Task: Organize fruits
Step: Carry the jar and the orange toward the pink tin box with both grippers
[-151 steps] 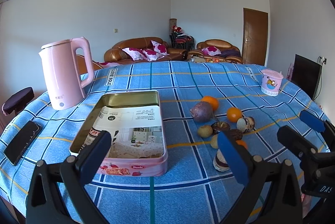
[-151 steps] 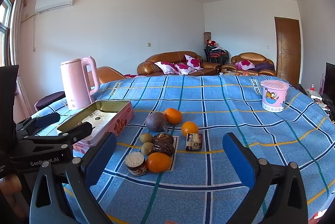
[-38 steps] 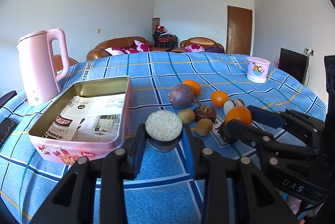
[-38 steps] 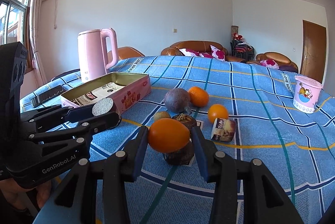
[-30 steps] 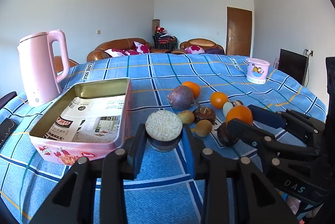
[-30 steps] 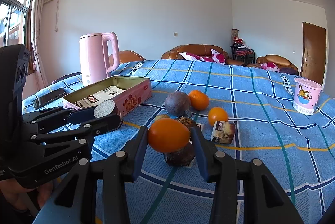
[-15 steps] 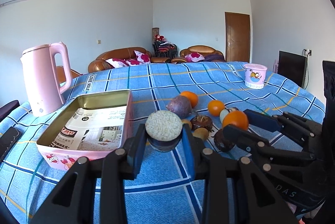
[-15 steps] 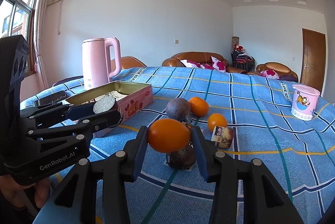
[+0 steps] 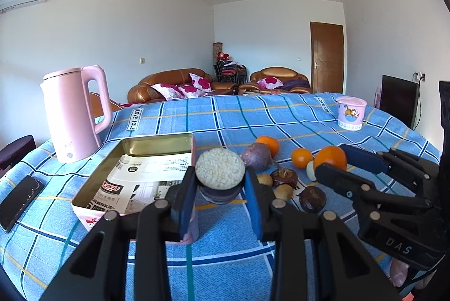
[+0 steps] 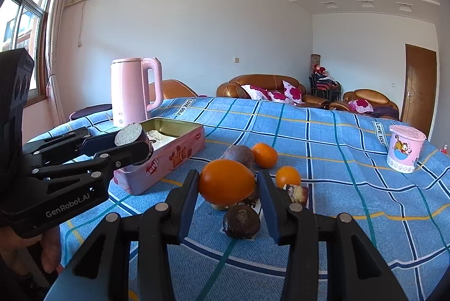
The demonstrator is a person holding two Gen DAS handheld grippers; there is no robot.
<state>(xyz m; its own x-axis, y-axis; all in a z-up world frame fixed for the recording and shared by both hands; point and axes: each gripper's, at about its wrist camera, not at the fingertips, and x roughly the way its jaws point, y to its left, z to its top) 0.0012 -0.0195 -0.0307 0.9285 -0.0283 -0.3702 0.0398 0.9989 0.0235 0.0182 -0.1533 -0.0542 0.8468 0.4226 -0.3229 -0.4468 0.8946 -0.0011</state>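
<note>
My left gripper (image 9: 220,190) is shut on a halved purple fruit (image 9: 220,174) with a pale cut face, held above the cloth just right of the pink tin (image 9: 132,177). My right gripper (image 10: 228,192) is shut on an orange (image 10: 226,181), lifted over the fruit pile. On the blue checked tablecloth lie a purple passion fruit (image 9: 256,159), two oranges (image 9: 268,145) (image 9: 301,157), small kiwis (image 9: 284,191) and dark fruits (image 9: 312,195) (image 10: 241,220). Each gripper shows in the other's view: the left gripper (image 10: 135,145), the right gripper (image 9: 332,164).
The open pink tin (image 10: 168,157) has printed paper inside. A pink kettle (image 9: 74,112) stands behind it at the left. A pink cup (image 9: 350,114) sits far right. A dark phone (image 9: 18,201) lies near the left table edge. Sofas stand beyond.
The left gripper has risen a little with the halved fruit, so the tin and the fruit pile sit lower in its view. The right gripper still holds the orange in about the same place.
</note>
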